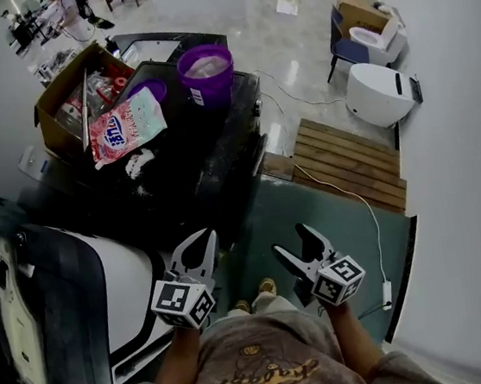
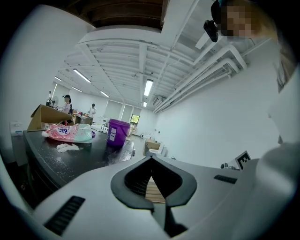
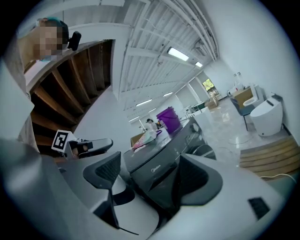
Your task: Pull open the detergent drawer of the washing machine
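The black washing machine [image 1: 221, 176] stands ahead of me, its top cluttered. In the right gripper view its dark upper front panel with a logo, the detergent drawer [image 3: 158, 172], shows in the gap between my jaws; I cannot tell whether it is pulled out. My right gripper [image 3: 150, 169] is open with nothing pressed between its pads, and in the head view the right gripper [image 1: 292, 240] hangs short of the machine's front. My left gripper [image 1: 197, 246] is beside it; in its own view the left gripper [image 2: 151, 161] has its tips meeting, holding nothing.
On the machine's top are a cardboard box [image 1: 68, 99], a pink detergent bag [image 1: 128, 127], a purple bucket [image 1: 206, 74] and spilled white powder [image 1: 140, 164]. A white and black appliance [image 1: 122, 288] stands at my left. A wooden pallet [image 1: 345, 161] and a cable [image 1: 359, 203] lie on the floor at right.
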Tool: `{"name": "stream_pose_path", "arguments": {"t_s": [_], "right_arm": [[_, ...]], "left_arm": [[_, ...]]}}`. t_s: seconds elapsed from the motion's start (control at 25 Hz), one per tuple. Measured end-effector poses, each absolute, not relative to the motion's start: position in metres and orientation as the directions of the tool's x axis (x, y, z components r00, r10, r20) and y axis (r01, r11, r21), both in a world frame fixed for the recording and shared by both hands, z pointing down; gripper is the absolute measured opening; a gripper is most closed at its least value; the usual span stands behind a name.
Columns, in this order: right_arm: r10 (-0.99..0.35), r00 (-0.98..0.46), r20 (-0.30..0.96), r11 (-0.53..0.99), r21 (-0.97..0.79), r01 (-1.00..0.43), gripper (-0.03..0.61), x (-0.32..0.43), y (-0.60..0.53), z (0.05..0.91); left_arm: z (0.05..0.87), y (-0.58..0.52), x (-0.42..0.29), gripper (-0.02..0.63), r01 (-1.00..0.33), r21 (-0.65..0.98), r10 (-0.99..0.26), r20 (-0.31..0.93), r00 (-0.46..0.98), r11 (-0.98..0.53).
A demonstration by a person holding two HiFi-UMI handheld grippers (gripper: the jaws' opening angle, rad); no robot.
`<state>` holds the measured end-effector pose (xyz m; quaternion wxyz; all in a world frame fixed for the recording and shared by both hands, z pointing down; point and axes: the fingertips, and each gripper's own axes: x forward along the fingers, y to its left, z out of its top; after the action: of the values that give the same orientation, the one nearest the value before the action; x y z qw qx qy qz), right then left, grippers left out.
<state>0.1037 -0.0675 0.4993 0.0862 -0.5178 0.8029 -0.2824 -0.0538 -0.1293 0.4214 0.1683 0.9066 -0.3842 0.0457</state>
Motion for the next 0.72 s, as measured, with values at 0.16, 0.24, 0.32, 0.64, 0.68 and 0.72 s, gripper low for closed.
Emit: {"name": "stream_pose_path", "arguments": {"t_s": [0.16, 0.24, 0.32, 0.64, 0.68, 0.72], "right_arm": [[-0.809, -0.578, 0.102, 0.384, -0.653, -0.653, 0.405, 0.08, -0.087, 0.515], [-0.767, -0.634, 0.098, 0.412, -0.682, -0.604, 0.405, 0.066, -0.097, 0.524], [-0.726, -0.679, 0.115, 0.435, -0.687, -0.581, 0.405, 0.054, -0.106, 0.537], [-0.657, -0.75, 0.075, 0.417, -0.792, -0.445, 0.407, 0.021, -0.156, 0.583], [-0.655, -0.752, 0.074, 0.408, -0.803, -0.435, 0.407, 0.019, -0.161, 0.59], [-0.651, -0.755, 0.076, 0.401, -0.81, -0.427, 0.407, 0.016, -0.165, 0.596]], "left_arm": [[0.427, -0.131, -0.061, 0.021, -0.748, 0.258, -0.713, 0.229, 0.662, -0.612], [0.43, -0.134, -0.067, 0.021, -0.765, 0.251, -0.727, 0.24, 0.643, -0.593], [0.433, -0.137, -0.072, 0.021, -0.777, 0.254, -0.737, 0.251, 0.628, -0.576], [0.439, -0.16, -0.09, 0.021, -0.796, 0.254, -0.747, 0.278, 0.604, -0.549], [0.441, -0.163, -0.091, 0.021, -0.796, 0.259, -0.746, 0.281, 0.603, -0.546], [0.443, -0.165, -0.092, 0.021, -0.797, 0.267, -0.746, 0.284, 0.602, -0.542]]}}
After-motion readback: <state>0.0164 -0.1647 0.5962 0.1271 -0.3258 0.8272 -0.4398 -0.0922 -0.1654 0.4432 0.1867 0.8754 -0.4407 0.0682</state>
